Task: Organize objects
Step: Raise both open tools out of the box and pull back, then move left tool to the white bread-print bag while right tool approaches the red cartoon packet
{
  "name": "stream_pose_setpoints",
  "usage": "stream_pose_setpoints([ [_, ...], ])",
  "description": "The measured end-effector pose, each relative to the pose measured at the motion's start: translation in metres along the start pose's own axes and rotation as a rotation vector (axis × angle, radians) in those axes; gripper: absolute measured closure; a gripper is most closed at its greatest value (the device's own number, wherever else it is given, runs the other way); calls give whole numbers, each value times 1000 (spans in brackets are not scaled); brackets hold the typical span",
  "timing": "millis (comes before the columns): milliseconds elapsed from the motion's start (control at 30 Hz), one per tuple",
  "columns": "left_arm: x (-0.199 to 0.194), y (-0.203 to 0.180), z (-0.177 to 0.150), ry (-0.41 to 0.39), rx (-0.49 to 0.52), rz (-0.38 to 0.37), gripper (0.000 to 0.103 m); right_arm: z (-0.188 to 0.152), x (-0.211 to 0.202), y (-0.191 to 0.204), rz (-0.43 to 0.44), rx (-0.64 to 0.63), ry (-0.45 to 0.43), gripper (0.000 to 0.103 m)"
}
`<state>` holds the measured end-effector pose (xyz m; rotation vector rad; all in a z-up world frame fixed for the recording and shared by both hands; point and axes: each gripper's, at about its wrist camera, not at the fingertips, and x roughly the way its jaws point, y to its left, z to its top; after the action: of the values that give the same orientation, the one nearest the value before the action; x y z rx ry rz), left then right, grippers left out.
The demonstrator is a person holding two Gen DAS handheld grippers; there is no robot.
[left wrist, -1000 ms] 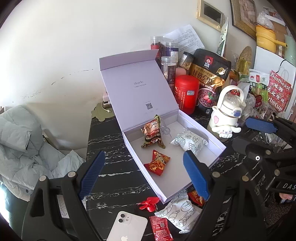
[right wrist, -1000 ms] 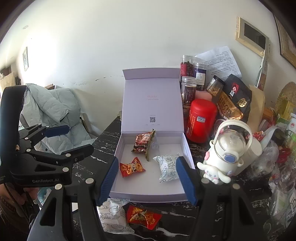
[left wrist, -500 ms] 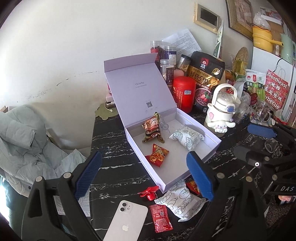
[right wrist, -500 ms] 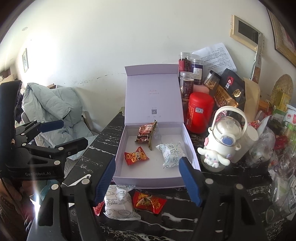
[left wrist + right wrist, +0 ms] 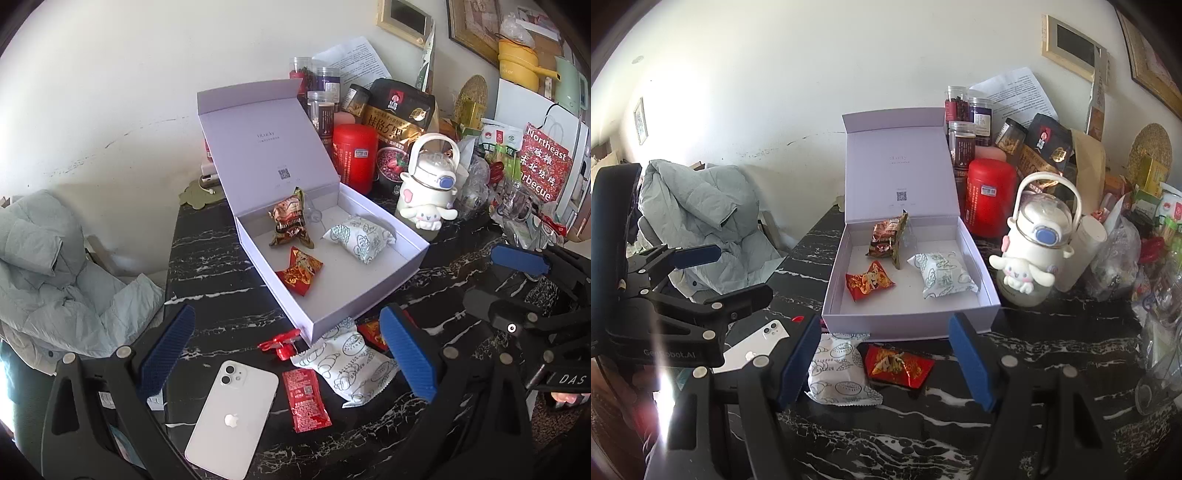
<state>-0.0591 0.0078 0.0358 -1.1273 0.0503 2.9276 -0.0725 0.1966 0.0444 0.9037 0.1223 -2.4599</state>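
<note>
An open lilac box (image 5: 369, 295) (image 5: 905, 325) on the black marble table (image 5: 207, 266) holds a brown packet (image 5: 290, 221), a red packet (image 5: 301, 271) and a white patterned packet (image 5: 356, 238). In front of the box lie another white packet (image 5: 347, 360) (image 5: 840, 369), a red packet (image 5: 897, 365), a red sachet (image 5: 304, 393), a red clip (image 5: 279, 341) and a white phone (image 5: 232, 410). My left gripper (image 5: 286, 314) hangs above these with its jaws opening and nothing between them. To its right, my right gripper (image 5: 885, 321) is open and empty.
A red canister (image 5: 354, 155), a white cartoon bottle (image 5: 428, 192), jars and an oat bag (image 5: 399, 114) crowd the table behind and right of the box. Bags and clutter fill the far right. A pale padded jacket (image 5: 55, 277) lies off the table's left edge.
Both grippers have drawn back from the box and sunk a little, so the phone, sachet and loose packets now show. The left jaws have spread wider.
</note>
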Motion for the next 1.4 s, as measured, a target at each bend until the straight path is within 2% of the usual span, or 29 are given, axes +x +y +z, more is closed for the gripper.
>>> stream_pose_setpoints([
  [533, 24, 0, -51, 59, -51, 2, 2, -49, 34, 0, 52, 23, 76, 30],
  [700, 34, 2, -63, 76, -77, 35, 2, -63, 46, 2, 38, 8, 86, 30],
  [867, 46, 8, -76, 109, -116, 24, 2, -75, 58, -3, 51, 24, 105, 30],
  [967, 48, 10, -84, 111, -134, 36, 2, -79, 61, -4, 55, 30, 111, 30],
  [1133, 57, 10, -94, 148, -124, 53, 2, -89, 64, -5, 10, 96, 96, 30],
  [1400, 72, 13, -101, 194, -134, 38, 2, -85, 78, -12, -2, 131, 94, 30],
])
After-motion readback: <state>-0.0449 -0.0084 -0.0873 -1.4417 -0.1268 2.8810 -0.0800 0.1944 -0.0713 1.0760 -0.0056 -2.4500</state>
